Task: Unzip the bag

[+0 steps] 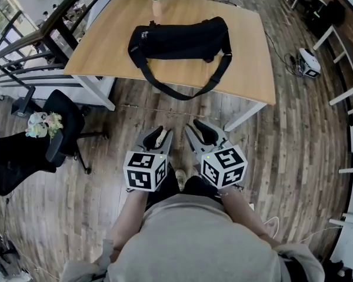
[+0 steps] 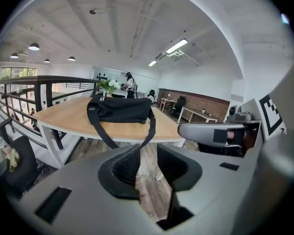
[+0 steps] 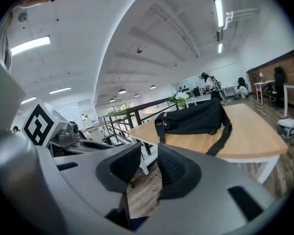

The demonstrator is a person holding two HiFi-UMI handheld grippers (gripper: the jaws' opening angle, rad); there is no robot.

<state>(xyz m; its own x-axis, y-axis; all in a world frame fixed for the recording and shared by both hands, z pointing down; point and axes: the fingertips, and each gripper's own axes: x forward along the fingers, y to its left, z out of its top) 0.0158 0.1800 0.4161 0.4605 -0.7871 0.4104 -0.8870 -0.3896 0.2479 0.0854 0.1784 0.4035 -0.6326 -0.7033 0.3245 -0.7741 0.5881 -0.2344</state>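
Both tongs are open and hold nothing. The left tongs point(image 1: 156, 135) and the right tongs point(image 1: 201, 131) are side by side, and only the wood floor shows between their jaws. The black bag point(image 1: 179, 39) lies on the table point(image 1: 247, 69), well ahead of both tongs and not touched yet. Its long strap point(image 1: 182, 93) hangs over the table edge on the side nearest the tongs. I think the tongs could catch that strap and drag the bag off. If only one pair of tongs pulls the zip, the soft bag may slide along. It could then bump the vase point(image 1: 157, 6) just behind it. The bag looks closed, so I cannot see inside. The vase holds white flowers.
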